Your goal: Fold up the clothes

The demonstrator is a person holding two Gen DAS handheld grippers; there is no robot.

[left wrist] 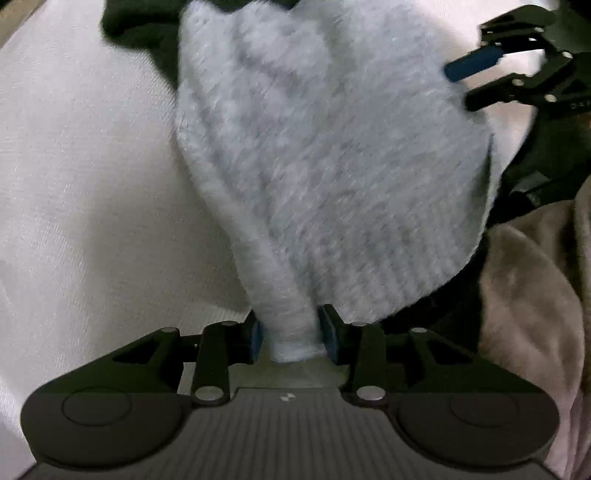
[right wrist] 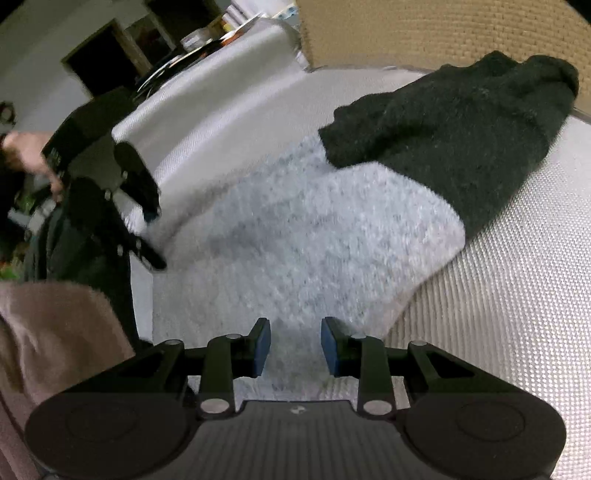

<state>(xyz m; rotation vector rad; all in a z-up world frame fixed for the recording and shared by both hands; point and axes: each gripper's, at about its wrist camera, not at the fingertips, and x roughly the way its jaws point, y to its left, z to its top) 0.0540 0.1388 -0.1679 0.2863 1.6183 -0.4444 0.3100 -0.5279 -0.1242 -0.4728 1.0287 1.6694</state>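
A fuzzy light blue knit garment (left wrist: 325,155) lies spread on a white woven surface (left wrist: 74,184). One bunched end of it runs between the pads of my left gripper (left wrist: 293,339), which touch its sides and hold it. That gripper points straight down. My right gripper (right wrist: 295,347) hovers low over the near part of the light blue garment (right wrist: 295,236), open with nothing between its pads. It also shows in the left wrist view as the right gripper (left wrist: 465,86), jaws apart at the garment's edge. The left gripper (right wrist: 157,236) stands at the garment's left edge.
A black knit garment (right wrist: 461,140) lies over the far end of the blue one. A taupe garment (right wrist: 55,325) is bunched at the near left. A tan woven panel (right wrist: 424,33) stands behind the white surface (right wrist: 498,332). A person's hand (right wrist: 26,151) holds the left gripper.
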